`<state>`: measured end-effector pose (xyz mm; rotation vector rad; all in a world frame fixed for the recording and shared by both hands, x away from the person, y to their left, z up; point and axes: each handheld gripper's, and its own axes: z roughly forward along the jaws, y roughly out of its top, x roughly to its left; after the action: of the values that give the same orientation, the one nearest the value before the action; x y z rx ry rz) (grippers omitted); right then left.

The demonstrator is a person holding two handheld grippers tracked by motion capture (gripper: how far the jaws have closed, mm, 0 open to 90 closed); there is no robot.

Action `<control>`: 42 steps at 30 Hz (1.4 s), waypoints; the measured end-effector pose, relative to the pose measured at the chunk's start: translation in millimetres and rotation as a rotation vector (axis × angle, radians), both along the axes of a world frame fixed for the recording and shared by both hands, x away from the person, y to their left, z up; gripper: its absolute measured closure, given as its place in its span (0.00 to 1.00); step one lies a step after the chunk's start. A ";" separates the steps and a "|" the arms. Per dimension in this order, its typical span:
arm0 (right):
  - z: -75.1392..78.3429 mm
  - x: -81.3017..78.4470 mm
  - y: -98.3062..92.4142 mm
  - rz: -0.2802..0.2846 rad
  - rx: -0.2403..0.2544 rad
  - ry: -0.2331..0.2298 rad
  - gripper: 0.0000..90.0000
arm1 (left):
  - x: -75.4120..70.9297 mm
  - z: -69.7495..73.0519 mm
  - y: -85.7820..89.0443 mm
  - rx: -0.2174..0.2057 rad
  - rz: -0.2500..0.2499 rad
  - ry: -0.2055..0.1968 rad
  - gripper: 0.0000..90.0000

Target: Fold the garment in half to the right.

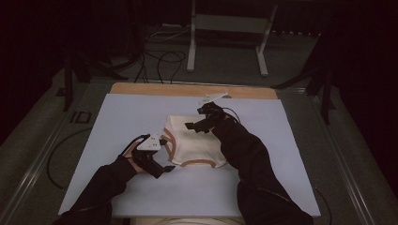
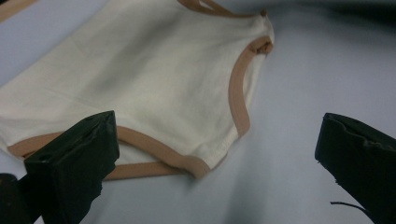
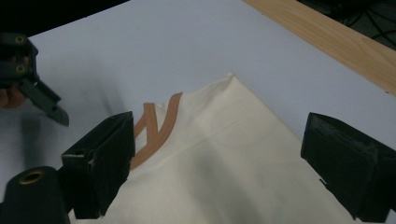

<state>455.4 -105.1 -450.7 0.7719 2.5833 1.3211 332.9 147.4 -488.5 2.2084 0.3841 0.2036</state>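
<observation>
A cream garment (image 1: 195, 140) with tan-brown trim lies folded flat on a pale blue mat (image 1: 136, 112). My left gripper (image 1: 163, 163) hovers at the garment's near left corner, jaws wide open and empty. In the left gripper view, the garment (image 2: 154, 79) spreads ahead, its trimmed corner between the jaws of my left gripper (image 2: 215, 140). My right gripper (image 1: 197, 119) hangs over the garment's far side, open and empty. In the right gripper view, the garment (image 3: 233, 163) lies under my right gripper (image 3: 219, 140), with crossed trim strips by its left jaw. The left gripper (image 3: 32, 84) appears farther off.
The mat covers a wooden tabletop, whose bare strip (image 1: 187, 89) shows along the far edge (image 3: 336, 42). Beyond the table stand a metal frame (image 1: 225, 28) and loose cables (image 1: 159, 61) on the floor. Bare mat surrounds the garment on all sides.
</observation>
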 end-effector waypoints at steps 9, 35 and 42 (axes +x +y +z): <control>-3.4 10.4 19.5 0.012 -0.014 0.020 0.11 | -1.4 -3.0 -6.4 0.015 -0.032 0.017 0.01; -16.0 21.2 48.6 0.032 -0.024 0.060 0.11 | 19.3 -26.3 -29.0 0.230 -0.126 -0.029 0.39; -14.6 22.3 49.9 0.037 -0.026 0.052 0.11 | 22.6 -28.6 -30.9 0.206 -0.106 -0.062 0.52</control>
<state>477.7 -55.2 -465.3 0.7677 2.6620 1.2920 355.5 116.4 -517.2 2.4110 0.2184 0.2631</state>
